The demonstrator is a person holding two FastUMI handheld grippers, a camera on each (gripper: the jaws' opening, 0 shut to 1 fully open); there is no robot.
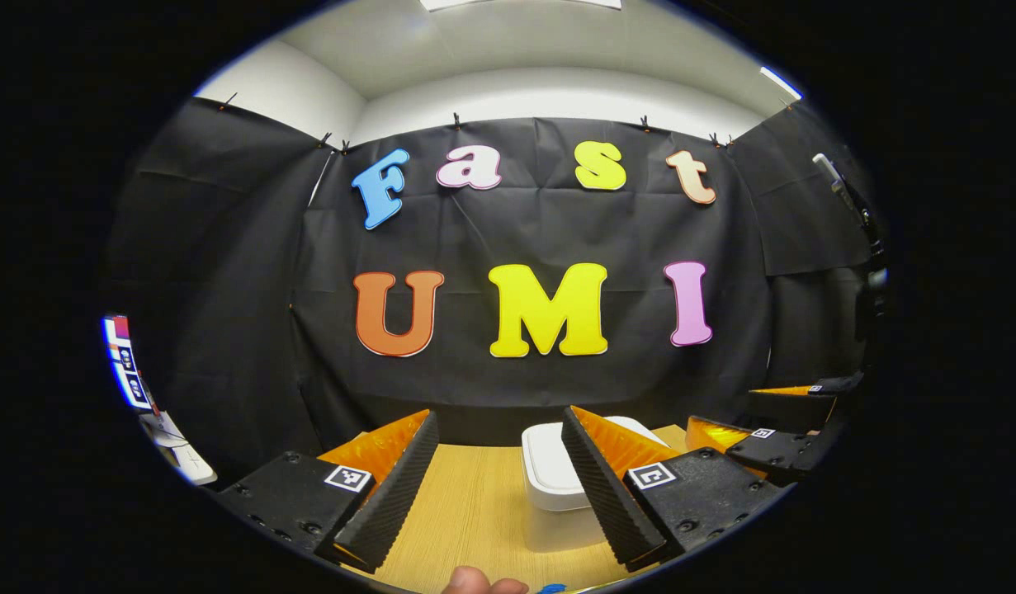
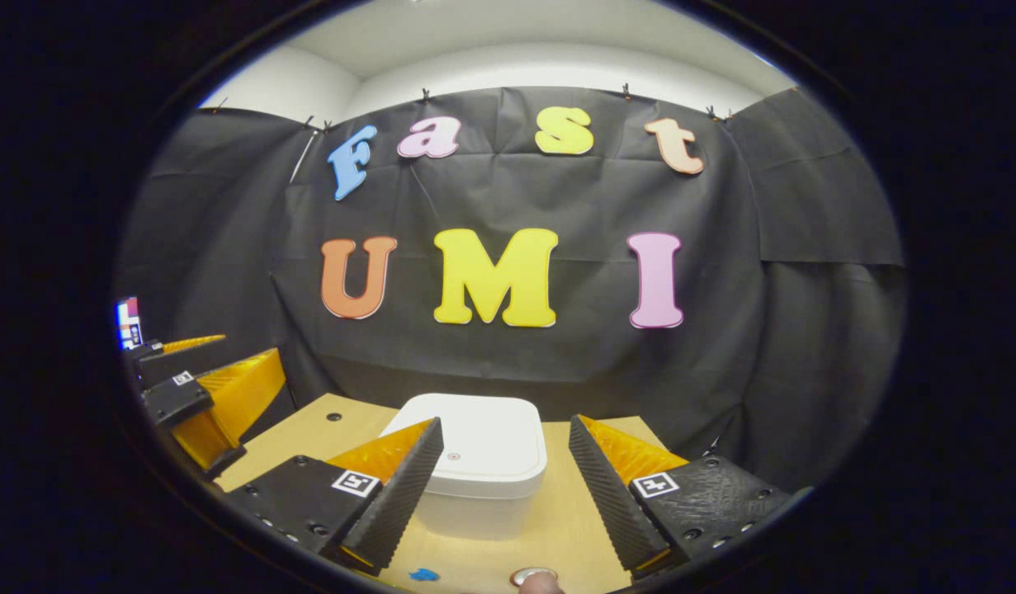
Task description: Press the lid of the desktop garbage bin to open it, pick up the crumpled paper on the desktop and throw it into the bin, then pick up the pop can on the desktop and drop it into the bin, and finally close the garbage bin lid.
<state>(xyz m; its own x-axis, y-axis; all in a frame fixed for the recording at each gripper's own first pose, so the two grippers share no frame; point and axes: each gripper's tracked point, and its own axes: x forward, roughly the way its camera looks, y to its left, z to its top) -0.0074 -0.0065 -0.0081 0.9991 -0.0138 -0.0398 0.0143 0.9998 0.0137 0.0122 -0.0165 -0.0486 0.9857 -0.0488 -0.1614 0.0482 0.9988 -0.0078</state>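
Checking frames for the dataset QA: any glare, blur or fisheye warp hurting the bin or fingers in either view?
Left gripper view: sharp, even light; bin half hidden by a finger, edges warped. Right gripper view: sharp, bin lid evenly lit, no glare; wall bows toward the rim. Both grippers open, no motion blur.

The garbage bin (image 2: 474,470) is plain white with its lid the same white; the table (image 2: 557,528) under it shows pale, fine-lined wood grain.

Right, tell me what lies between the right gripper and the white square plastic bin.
Only bare wooden tabletop, in the right gripper view, between the right gripper and the white square plastic bin.
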